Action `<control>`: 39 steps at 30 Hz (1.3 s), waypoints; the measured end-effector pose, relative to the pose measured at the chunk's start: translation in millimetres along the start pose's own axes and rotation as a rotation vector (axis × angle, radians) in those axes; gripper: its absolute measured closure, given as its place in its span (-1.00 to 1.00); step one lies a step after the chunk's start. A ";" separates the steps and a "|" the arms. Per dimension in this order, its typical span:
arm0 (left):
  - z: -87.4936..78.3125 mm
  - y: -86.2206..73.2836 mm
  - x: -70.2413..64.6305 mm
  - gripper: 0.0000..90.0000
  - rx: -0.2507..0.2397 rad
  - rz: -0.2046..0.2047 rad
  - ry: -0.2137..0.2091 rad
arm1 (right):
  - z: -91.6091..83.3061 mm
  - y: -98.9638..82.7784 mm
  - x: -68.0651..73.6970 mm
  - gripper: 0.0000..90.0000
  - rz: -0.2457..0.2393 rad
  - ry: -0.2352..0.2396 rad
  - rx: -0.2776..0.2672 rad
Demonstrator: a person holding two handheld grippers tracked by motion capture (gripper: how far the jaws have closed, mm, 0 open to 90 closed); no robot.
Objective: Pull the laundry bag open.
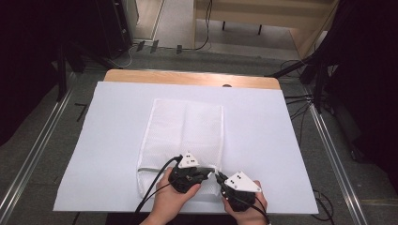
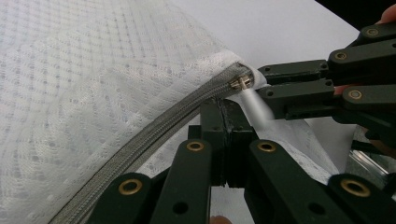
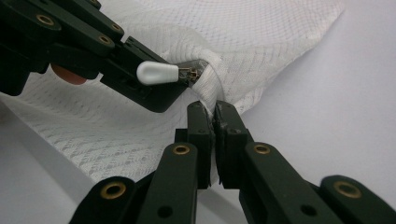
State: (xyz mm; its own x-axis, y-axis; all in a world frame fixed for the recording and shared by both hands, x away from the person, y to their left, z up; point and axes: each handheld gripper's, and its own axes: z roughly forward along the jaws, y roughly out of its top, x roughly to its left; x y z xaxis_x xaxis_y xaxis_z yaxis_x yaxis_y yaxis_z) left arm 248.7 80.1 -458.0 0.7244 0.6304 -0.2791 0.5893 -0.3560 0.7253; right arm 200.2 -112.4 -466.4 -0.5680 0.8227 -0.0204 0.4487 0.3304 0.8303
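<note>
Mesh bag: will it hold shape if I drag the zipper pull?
Probably not: the mesh bag puckers where the right gripper pinches its corner, so it looks floppy. Thin and flat, it is likely light and may slide on the smooth white sheet when the left gripper pulls the tab.

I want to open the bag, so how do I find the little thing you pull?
On the white sheet lies a white mesh bag, with a grey zipper along its near edge. At the zipper's end, by the bag's corner, sits the pull tab, between the jaws of the left gripper. It is smooth, white and teardrop-shaped, unlike the netted cloth that the right gripper pinches.
</note>
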 end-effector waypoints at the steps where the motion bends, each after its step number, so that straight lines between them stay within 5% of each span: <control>1: -0.6 -0.1 0.7 0.97 0.003 0.003 0.002 | 0.4 0.1 0.6 0.94 -0.002 0.001 0.001; 9: -11.9 -1.9 -0.7 0.71 -0.010 0.033 -0.039 | 1.5 -0.1 0.7 0.94 -0.006 -0.002 0.009; 31: -13.8 -2.5 -5.9 0.59 -0.016 0.033 -0.081 | 2.4 -0.4 1.1 0.94 -0.013 -0.005 0.010; 39: -11.4 -1.4 1.1 0.90 -0.009 -0.013 -0.081 | 2.0 -0.2 2.3 0.94 -0.015 0.007 0.010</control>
State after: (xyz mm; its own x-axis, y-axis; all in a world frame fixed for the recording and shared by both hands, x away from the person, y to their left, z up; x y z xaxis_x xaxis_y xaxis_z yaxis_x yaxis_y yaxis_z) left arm 244.6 89.1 -452.2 0.7435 0.5770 -0.3381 0.5959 -0.3419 0.7267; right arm 200.2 -109.7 -467.7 -0.5792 0.8147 -0.0289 0.4474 0.3473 0.8242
